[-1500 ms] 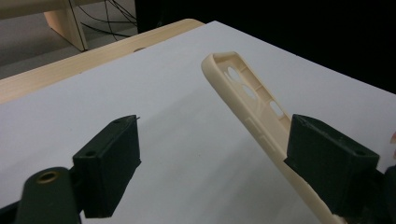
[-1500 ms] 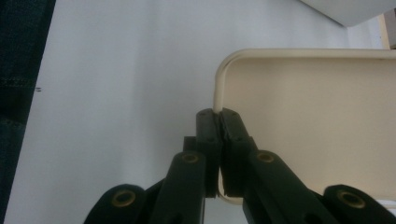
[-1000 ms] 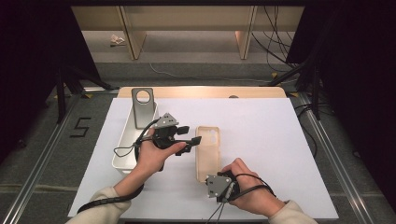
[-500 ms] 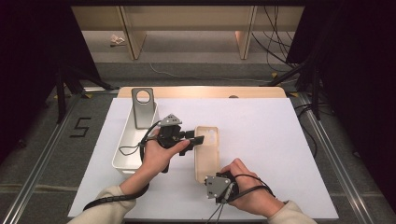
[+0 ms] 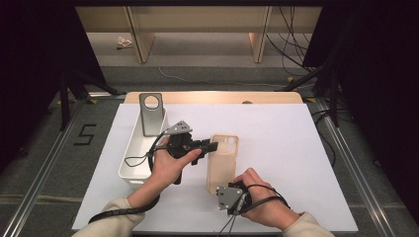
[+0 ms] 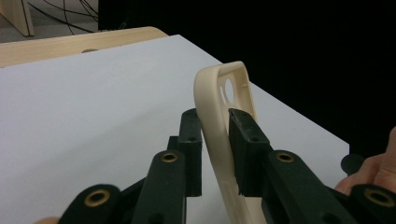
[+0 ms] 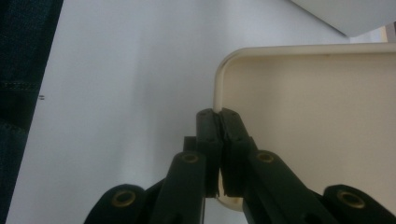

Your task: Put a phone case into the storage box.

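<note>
High view, left to right: white oblong plastic bin [image 5: 133, 163] near the left edge of the white table sheet [image 5: 286, 143], with a grey metal plate with a round hole [image 5: 150, 112] leaning upright at its far end. Just right of the bin, left gripper [image 5: 211, 146] pointing rightward, jaws at the left long edge of the cream translucent phone case [image 5: 223, 163]. A second ago well short of that edge, with jaws spread wide; half a second ago at the edge, partly closed. Jaws closing over that time, now with the case rim between them.

Left gripper view: pads pressed on either side of the phone case [image 6: 219, 100] rim, camera cut-out beyond the fingertips, case raised on its edge off the sheet.

At the near end of the case, right gripper [image 5: 232, 190], unmoved from both earlier frames.

Right gripper view: right gripper [image 7: 218, 114] clamped tight on the thin rim beside a rounded corner, phone case [image 7: 308, 126] stretching away to the right.
</note>
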A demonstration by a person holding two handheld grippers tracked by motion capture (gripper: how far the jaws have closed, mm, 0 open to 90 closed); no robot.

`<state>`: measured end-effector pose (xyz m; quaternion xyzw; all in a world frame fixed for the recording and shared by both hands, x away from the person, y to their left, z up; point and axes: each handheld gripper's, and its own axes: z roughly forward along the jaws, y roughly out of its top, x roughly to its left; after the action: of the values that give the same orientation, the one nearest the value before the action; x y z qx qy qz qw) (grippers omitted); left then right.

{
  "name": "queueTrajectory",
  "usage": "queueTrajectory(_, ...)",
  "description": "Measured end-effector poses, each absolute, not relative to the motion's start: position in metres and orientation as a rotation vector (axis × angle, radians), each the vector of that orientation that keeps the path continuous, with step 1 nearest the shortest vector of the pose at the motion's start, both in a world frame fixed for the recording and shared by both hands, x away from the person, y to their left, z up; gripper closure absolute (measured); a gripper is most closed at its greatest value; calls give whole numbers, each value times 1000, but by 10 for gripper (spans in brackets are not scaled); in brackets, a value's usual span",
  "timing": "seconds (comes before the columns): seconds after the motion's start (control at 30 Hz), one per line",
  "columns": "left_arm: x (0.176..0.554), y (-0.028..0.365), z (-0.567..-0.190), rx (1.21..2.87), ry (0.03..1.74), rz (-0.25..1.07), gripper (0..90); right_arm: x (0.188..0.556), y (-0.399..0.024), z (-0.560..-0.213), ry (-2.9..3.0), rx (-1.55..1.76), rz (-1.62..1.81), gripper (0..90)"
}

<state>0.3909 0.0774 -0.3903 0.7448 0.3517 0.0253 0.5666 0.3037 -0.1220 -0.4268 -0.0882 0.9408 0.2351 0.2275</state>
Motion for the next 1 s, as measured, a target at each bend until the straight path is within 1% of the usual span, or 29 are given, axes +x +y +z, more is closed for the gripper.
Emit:
queueTrajectory(0.1, 388, 76, -388, 1742, 809, 34, 787, 304, -121, -428, 2588, -245, 641, 884)
queueTrajectory(0.23, 383, 74, -384, 1738, 783, 33, 811, 304, -121, -428, 2589, -236, 642, 880)
queueTrajectory(0.43, 380, 72, -381, 1742, 757, 36, 816, 305, -122, -429, 2585, -210, 649, 869)
queueTrajectory(0.57, 378, 70, -381, 1761, 738, 76, 819, 307, -122, -429, 2589, -187, 672, 859)
queueTrajectory(0.77, 378, 71, -380, 1757, 731, 84, 819, 309, -125, -425, 2596, -139, 723, 796)
queueTrajectory(1.0, 380, 76, -379, 1753, 736, 114, 818, 312, -130, -422, 2565, -19, 834, 684)
